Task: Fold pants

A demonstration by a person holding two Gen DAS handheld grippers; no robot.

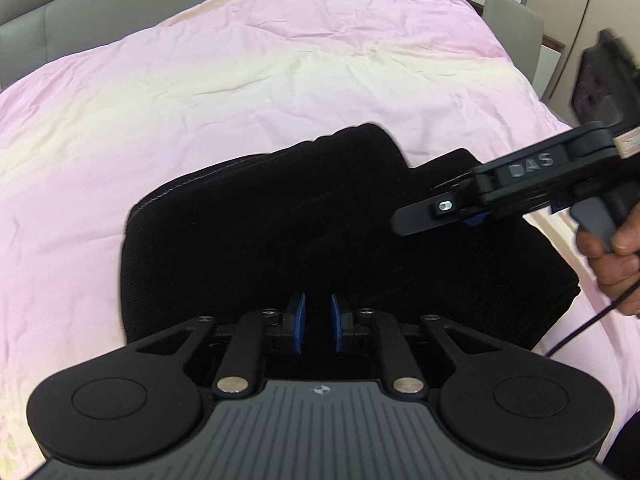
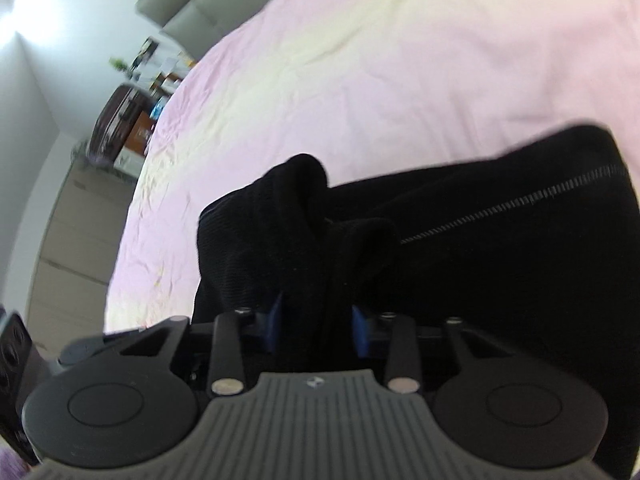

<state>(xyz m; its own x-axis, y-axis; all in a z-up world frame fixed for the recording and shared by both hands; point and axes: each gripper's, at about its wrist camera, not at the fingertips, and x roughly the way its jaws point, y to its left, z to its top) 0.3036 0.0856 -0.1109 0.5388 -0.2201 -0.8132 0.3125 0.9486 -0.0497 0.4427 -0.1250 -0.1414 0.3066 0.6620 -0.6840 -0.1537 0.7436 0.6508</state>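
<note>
Black pants (image 1: 280, 220) lie as a folded bundle on the pink bed sheet (image 1: 180, 92). My left gripper (image 1: 317, 326) hovers low over their near edge. Its blue pads (image 1: 298, 326) stand slightly apart with bare inner faces, and no cloth is pinched there. My right gripper (image 1: 436, 216) reaches in from the right over the bundle, held by a person's hand (image 1: 612, 256). In the right wrist view a raised fold of the pants (image 2: 316, 240) runs between the pads of the right gripper (image 2: 318, 330), which is shut on it. A line of pale stitching (image 2: 520, 200) crosses the cloth.
A grey padded headboard (image 1: 120, 4) stands at the far end of the bed. A chair back (image 1: 512, 12) and wardrobe doors are at the right. Beyond the bed's other side are a dark suitcase (image 2: 116, 120), a cluttered shelf and pale cabinets (image 2: 68, 232).
</note>
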